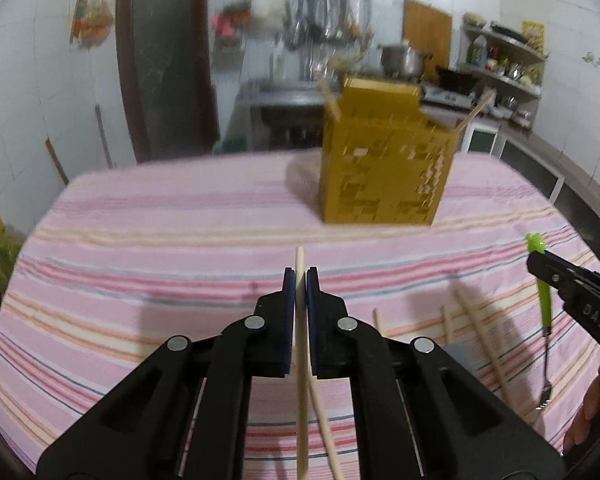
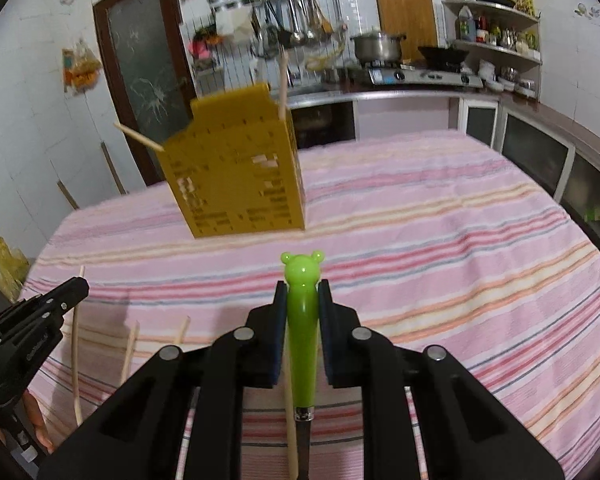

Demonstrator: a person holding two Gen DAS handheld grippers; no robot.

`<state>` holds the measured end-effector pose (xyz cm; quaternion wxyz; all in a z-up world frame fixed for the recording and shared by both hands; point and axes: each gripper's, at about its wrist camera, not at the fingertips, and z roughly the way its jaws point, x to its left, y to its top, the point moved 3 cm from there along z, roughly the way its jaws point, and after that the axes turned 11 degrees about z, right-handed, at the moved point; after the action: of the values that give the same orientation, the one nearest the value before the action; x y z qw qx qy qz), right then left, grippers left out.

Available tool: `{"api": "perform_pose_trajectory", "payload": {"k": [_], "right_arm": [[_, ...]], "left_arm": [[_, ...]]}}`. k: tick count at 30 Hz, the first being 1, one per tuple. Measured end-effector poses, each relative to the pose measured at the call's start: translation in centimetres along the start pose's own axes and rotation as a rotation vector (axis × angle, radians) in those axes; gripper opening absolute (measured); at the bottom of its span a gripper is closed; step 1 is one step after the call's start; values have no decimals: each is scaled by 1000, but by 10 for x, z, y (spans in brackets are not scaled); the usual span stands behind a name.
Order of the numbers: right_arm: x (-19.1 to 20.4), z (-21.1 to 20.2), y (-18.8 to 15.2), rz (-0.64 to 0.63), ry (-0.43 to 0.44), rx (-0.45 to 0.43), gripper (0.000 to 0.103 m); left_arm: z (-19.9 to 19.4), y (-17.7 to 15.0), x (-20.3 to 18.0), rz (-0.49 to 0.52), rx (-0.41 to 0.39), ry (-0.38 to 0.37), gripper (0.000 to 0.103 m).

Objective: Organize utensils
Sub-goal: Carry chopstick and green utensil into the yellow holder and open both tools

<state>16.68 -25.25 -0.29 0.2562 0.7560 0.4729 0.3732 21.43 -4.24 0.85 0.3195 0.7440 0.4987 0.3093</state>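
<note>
While the yellow holder (image 1: 384, 168) stands on the striped tablecloth (image 1: 180, 216), left gripper (image 1: 300, 280) pinching a chopstick (image 1: 301, 276) in front of it, loose chopsticks (image 1: 476, 328) nearer still, right gripper (image 2: 302, 292) clamping a green-handled fork (image 2: 302, 320).

Steel pot (image 2: 377, 46) on stove (image 2: 420, 76)

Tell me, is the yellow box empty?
No. The yellow box already holds two wooden chopsticks, their ends poking out the top.
</note>
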Motion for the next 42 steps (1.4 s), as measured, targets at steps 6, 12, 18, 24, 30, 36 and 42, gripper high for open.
{"api": "perform_pose_trajectory", "payload": {"k": [6, 12, 18, 24, 30, 36, 42], "right_arm": [[1, -24, 11, 7, 32, -90, 16], [1, -41, 16, 15, 48, -162, 16], [2, -48, 18, 18, 68, -205, 16], [6, -57, 21, -2, 88, -245, 16], [12, -61, 31, -17, 104, -265, 16], [17, -57, 41, -26, 111, -266, 16], [25, -51, 55, -50, 115, -263, 16]], "left_arm": [[-38, 15, 0, 9, -115, 5, 4], [-56, 22, 6, 1, -202, 31, 4], [-59, 25, 14, -17, -231, 38, 4], [-60, 26, 14, -10, -250, 51, 4], [-63, 33, 13, 2, -271, 43, 4], [-66, 47, 16, -3, -298, 28, 4], [-68, 64, 20, -15, -329, 22, 4]]}}
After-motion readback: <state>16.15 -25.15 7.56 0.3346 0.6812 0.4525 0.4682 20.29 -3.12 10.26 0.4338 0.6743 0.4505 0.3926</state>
